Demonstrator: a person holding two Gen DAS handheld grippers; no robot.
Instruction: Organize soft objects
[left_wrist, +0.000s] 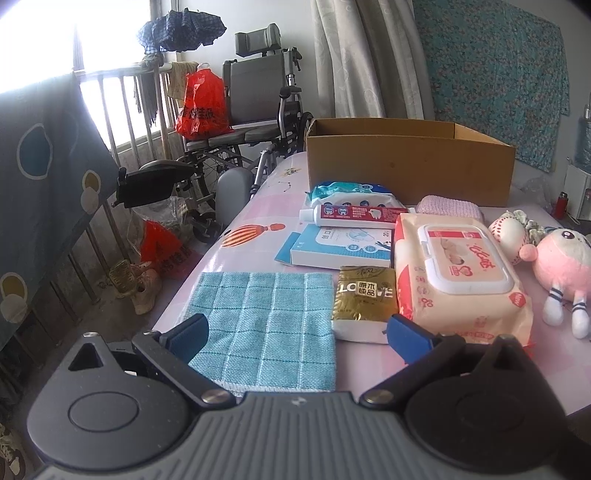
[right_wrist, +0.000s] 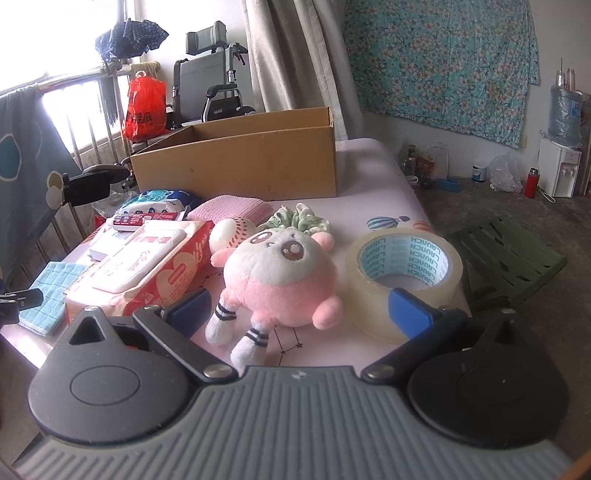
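Your left tongs (left_wrist: 295, 334) stand wide open and hold nothing — the blue cloth (left_wrist: 264, 328) lies flat on the tabletop (left_wrist: 258, 214) between the two pads (left_wrist: 410, 334), near the front edge. Just right of the cloth sits a gold tissue pack (left_wrist: 364, 302), touching the big wipes pack (left_wrist: 458, 273) beside it. Behind those lie a flat blue-and-white box (left_wrist: 343, 247), a toothpaste tube (left_wrist: 351, 216) and a small blue pouch (left_wrist: 347, 190). A folded pink cloth (left_wrist: 448, 208) rests just in front of the cardboard box (left_wrist: 406, 166), which stands open-topped at the back of the tabletop.

Your right tongs (right_wrist: 299, 306) are also wide open and empty. The pink plush (right_wrist: 275, 278) lies on its back between the fingers (right_wrist: 412, 312), its striped legs pointing toward you, not touched by either pad. A baseball (right_wrist: 231, 232) sits against the plush's left side, between it and the wipes pack, and a green scrunchie (right_wrist: 299, 219) lies just behind the plush's head. The tape roll (right_wrist: 404, 275) lies flat right of the plush, near the tabletop's right edge; the right finger overlaps its near rim in view, though you cannot tell if they touch.

A wheelchair (left_wrist: 251, 110) with a red bag (left_wrist: 201, 105) stands beyond the far left corner.
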